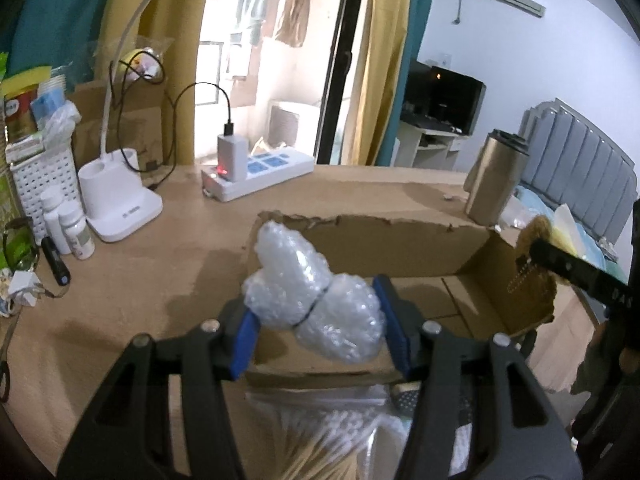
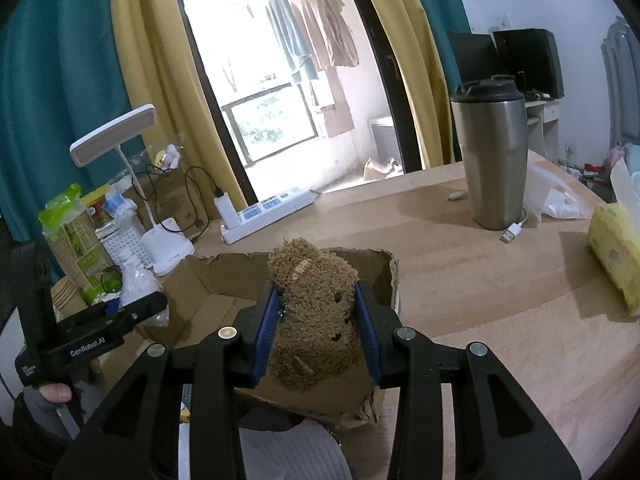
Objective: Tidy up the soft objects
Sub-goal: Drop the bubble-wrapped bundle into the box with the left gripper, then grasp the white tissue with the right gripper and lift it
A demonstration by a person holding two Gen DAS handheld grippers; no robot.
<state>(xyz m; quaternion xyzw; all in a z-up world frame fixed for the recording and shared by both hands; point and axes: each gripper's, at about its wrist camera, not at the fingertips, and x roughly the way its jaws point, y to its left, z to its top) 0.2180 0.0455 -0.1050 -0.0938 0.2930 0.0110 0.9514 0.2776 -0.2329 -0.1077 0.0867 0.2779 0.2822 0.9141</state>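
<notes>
My left gripper (image 1: 318,320) is shut on a bubble wrap bundle (image 1: 312,292) tied with a black band, held above the near edge of an open cardboard box (image 1: 400,248). My right gripper (image 2: 316,324) is shut on a brown plush toy (image 2: 316,312), held over the same box (image 2: 224,272). In the left wrist view the plush (image 1: 534,240) shows at the box's right wall with the right gripper's finger. In the right wrist view the left gripper (image 2: 120,312) shows at the box's left side with the bubble wrap (image 2: 138,280).
On the wooden table: a steel tumbler (image 2: 490,156), a power strip with charger (image 1: 256,168), a white desk lamp (image 1: 120,200), pill bottles (image 1: 74,224), a white basket (image 1: 44,180), a yellow tissue pack (image 2: 616,256), a USB plug (image 2: 512,234). A bag of cotton swabs (image 1: 332,440) lies below the left gripper.
</notes>
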